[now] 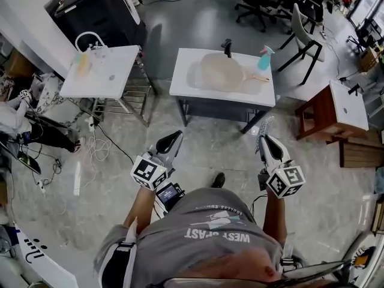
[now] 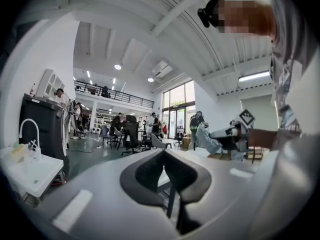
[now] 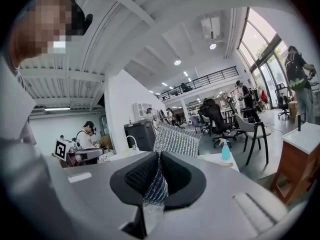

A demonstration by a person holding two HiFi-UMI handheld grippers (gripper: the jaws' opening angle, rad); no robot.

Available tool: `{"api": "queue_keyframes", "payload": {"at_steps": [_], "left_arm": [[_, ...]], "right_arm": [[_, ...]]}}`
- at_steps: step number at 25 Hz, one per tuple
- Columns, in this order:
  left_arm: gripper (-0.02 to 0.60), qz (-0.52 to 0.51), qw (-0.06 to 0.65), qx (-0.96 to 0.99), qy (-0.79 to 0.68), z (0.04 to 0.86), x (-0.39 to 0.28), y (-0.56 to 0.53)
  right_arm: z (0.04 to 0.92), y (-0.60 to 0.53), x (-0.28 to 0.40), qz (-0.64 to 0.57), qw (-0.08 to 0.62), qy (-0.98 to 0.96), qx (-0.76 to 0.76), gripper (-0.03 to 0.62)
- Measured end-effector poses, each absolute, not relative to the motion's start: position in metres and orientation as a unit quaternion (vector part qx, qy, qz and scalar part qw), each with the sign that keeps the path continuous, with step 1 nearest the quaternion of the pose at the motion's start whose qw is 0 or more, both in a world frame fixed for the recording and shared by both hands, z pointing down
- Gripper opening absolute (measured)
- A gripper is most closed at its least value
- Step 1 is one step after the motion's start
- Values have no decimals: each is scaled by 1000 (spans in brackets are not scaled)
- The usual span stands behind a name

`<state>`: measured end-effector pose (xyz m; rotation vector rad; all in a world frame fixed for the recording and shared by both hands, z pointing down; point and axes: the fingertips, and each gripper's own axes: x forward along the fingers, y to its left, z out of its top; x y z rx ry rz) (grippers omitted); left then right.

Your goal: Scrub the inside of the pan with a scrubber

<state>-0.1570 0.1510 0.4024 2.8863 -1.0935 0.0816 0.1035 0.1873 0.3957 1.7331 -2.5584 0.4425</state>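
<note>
Right hand-held gripper [image 1: 264, 138], at 4 o'clock, clamps a silver mesh scrubber [image 3: 175, 140]. Left hand-held gripper [image 1: 173, 140], at 7 o'clock, has its jaws together, empty. The pan [image 1: 221, 72] lies on the white bench [image 1: 186, 89] at 12 o'clock.

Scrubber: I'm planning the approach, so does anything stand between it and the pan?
Nothing visible does. Only floor lies between the scrubber, clamped in the right gripper, and the near edge of the table; the pan lies uncovered there, the spray bottle beside its handle.
</note>
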Motion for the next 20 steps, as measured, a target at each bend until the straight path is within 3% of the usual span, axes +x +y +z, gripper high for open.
{"api": "queue_keyframes", "payload": {"at_steps": [20], "left_arm": [[2,70,9,922,-382,389,-7,72]], "right_arm": [[416,81,232,164,-25,-851,499,37]]}}
